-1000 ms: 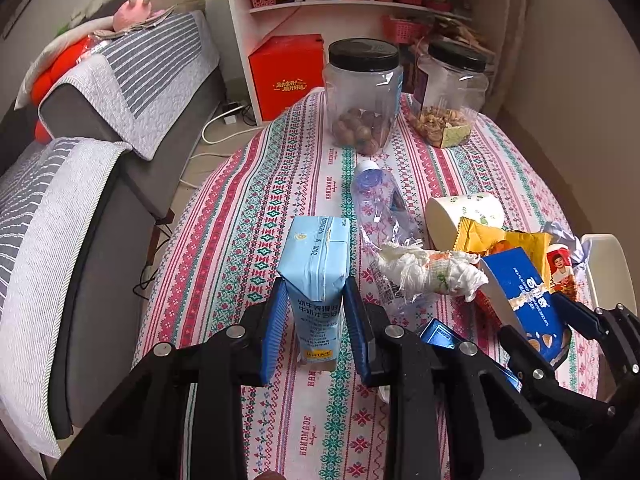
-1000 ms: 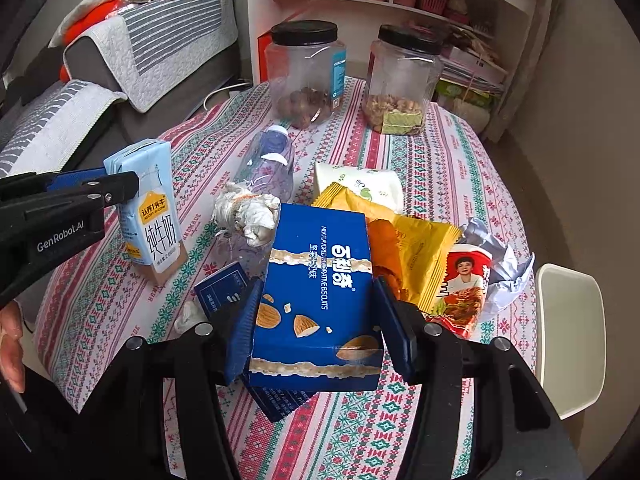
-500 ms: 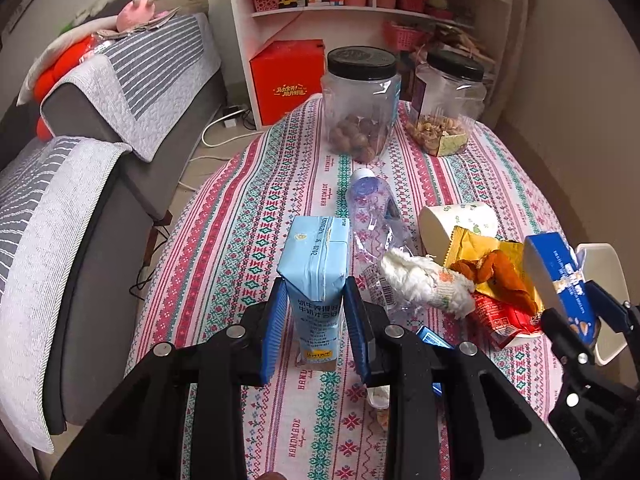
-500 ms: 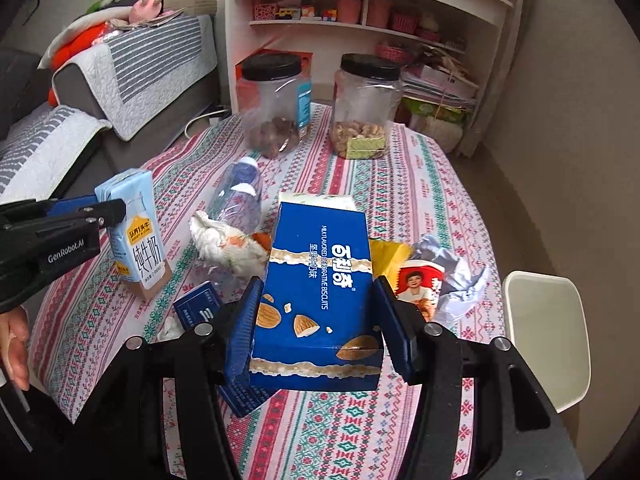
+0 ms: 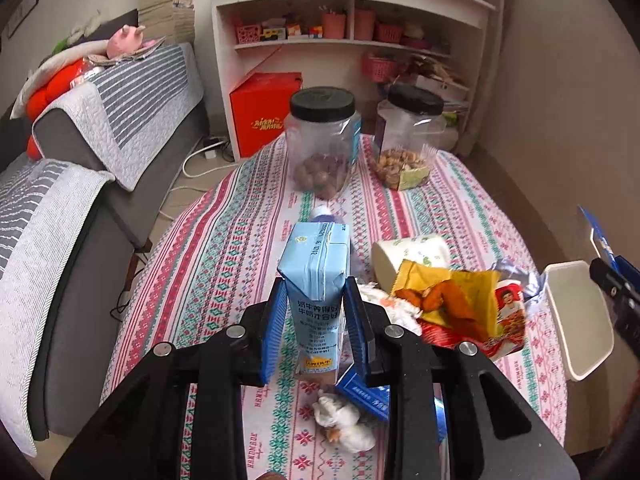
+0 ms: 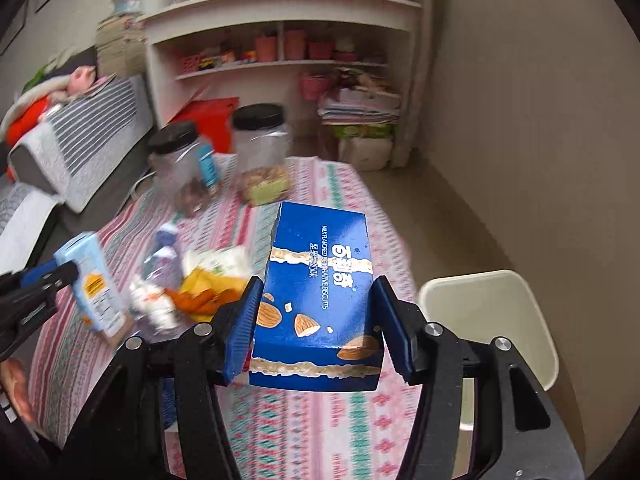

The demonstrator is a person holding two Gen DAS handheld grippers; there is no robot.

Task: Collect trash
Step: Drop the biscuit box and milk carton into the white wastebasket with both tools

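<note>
A light blue milk carton [image 5: 316, 300] stood upright at the lower centre of the frame. A dark blue biscuit box [image 6: 320, 300] with almond pictures was tilted, at centre. Yellow snack wrappers [image 5: 456, 304] lay at right.

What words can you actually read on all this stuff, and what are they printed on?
"MILK FLAVORED DECORATIVE BISCUITS": blue biscuit box in the right gripper.
"HANDMADE": tablecloth.
Chinese print on the milk carton in the left gripper: too small.
Gold characters on the red box: blurred.
</note>
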